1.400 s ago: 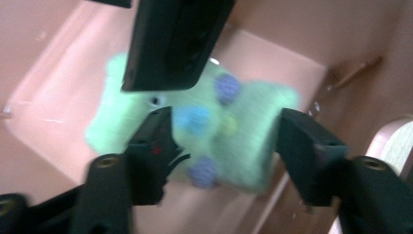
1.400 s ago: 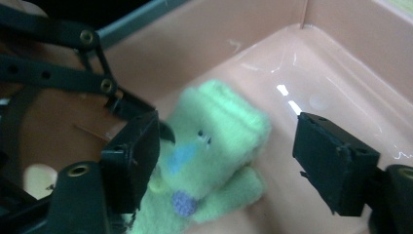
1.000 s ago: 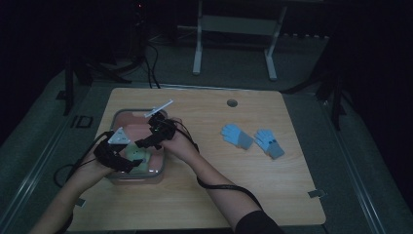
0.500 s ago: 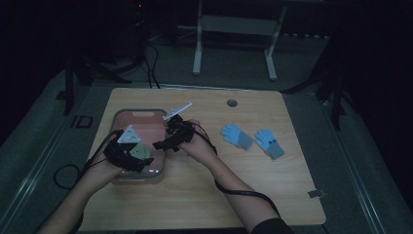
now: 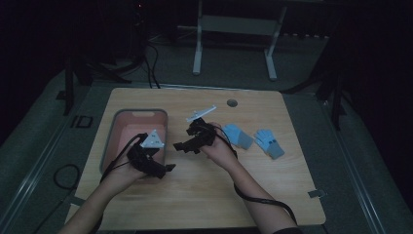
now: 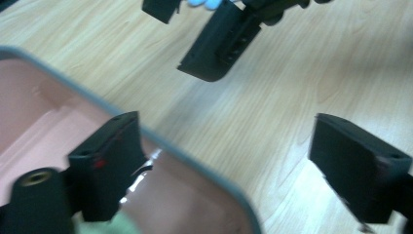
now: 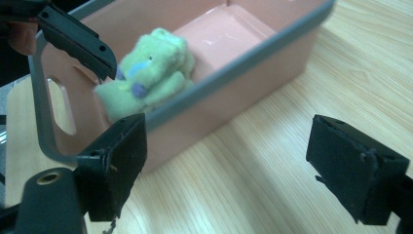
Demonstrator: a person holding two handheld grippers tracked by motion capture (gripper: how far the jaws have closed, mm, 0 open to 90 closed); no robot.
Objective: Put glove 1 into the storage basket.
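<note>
The person is holding both tools over the wooden table (image 5: pixel 204 190), and nothing is clamped in either one. The left gripper (image 5: pixel 163 170) is hanging at the near right corner of the pink bin (image 5: pixel 115 127), jaws spread wide with only bin rim and bare wood between them in the left gripper view. The right gripper (image 5: pixel 182 146) is sitting just beside the bin's right wall, jaws also gaping and empty, pointed back toward the bin.

A pair of green gloves (image 7: pixel 148 73) is lying bunched inside the bin, up against its near wall, next to the handle cutout. Two blue gloves (image 5: pixel 253 139) are lying flat on the table, off to the right of the right hand, well apart from the bin.

By the look of it, the sorting job is half done, with the blue pair waiting. The risk here: the right gripper is facing away from those gloves, so a hurried swing round could drag its trailing cable across them and shove them aside. Thin knitted fabric lying flat is also hard to pinch; jaws closing too high could slide off, or take one glove and leave its mate. The left gripper is close enough to the rim to knock the bin askew.
</note>
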